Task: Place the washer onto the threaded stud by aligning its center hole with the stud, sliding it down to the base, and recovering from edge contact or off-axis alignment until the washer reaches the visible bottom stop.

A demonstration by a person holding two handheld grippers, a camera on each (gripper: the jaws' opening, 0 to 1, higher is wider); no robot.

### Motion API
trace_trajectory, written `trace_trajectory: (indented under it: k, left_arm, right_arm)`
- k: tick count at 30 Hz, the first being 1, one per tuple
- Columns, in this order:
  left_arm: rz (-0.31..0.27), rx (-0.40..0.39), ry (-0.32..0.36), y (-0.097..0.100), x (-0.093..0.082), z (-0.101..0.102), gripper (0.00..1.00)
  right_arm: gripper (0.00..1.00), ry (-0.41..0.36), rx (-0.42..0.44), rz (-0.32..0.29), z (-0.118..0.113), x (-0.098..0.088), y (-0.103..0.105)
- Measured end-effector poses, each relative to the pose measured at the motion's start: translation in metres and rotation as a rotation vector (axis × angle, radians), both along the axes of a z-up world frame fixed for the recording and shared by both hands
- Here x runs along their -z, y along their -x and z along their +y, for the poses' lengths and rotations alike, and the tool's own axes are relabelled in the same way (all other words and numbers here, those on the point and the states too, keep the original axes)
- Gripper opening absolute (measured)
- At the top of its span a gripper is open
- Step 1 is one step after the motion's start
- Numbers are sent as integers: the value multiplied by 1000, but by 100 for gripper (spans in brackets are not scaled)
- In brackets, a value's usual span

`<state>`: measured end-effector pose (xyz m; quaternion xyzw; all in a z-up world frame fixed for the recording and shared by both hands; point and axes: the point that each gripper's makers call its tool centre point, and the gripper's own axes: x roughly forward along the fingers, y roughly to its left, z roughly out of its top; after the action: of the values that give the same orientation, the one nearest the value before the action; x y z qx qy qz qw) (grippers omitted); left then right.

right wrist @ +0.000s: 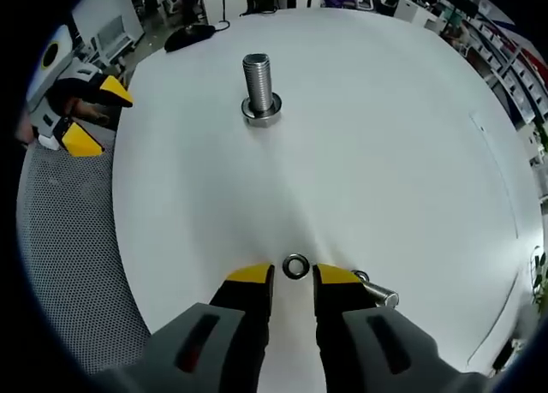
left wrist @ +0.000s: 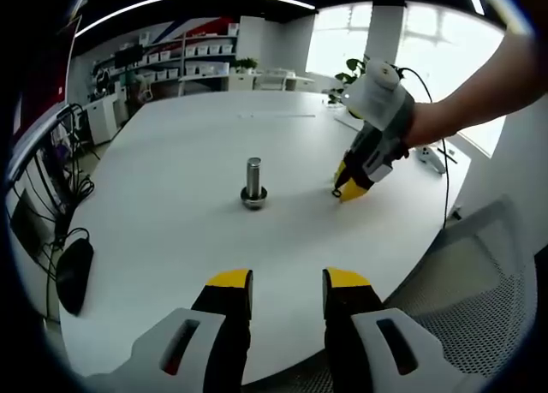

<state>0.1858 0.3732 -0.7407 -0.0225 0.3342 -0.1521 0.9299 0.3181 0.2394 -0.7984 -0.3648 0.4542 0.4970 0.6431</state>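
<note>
- Left gripper view: the left gripper [left wrist: 287, 283] hangs over the near edge of the table [left wrist: 171, 239], jaws spread with nothing between them. The stud [left wrist: 253, 183] stands upright on its base near the table's middle, well clear of these jaws. Beyond and to its right, the right gripper [left wrist: 347, 187] is down at the tabletop, held by a hand [left wrist: 428, 123]; from here I cannot tell how its jaws stand.
- A mesh chair [left wrist: 479, 299] sits at the table's right edge, cables [left wrist: 64, 179] trail off the left side, and shelves [left wrist: 188, 55] line the far wall. None of it lies near the stud.
- Right gripper view: the right gripper [right wrist: 293, 278] has its jaws spread, with the washer [right wrist: 295, 266] lying flat on the table just ahead of the tips, in line with the gap and not yet pinched. A small metal pin [right wrist: 377, 292] lies just beside the right jaw.
- The stud [right wrist: 258, 85] stands well apart, straight ahead, its path open.
- Judged step: picking up the washer. Next, the jaws should ease forward and close on its rim without nudging the pin, then lift.
</note>
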Motion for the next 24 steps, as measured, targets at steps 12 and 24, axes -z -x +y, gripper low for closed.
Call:
trace_trajectory:
  k: [12, 24]
  left_arm:
    - [1, 0, -1, 0, 0, 0, 30]
    - [1, -1, -1, 0, 0, 0, 30]
  right_arm:
    - [17, 52, -63, 17, 2, 2, -1]
    - [15, 116, -98, 15, 2, 2, 0]
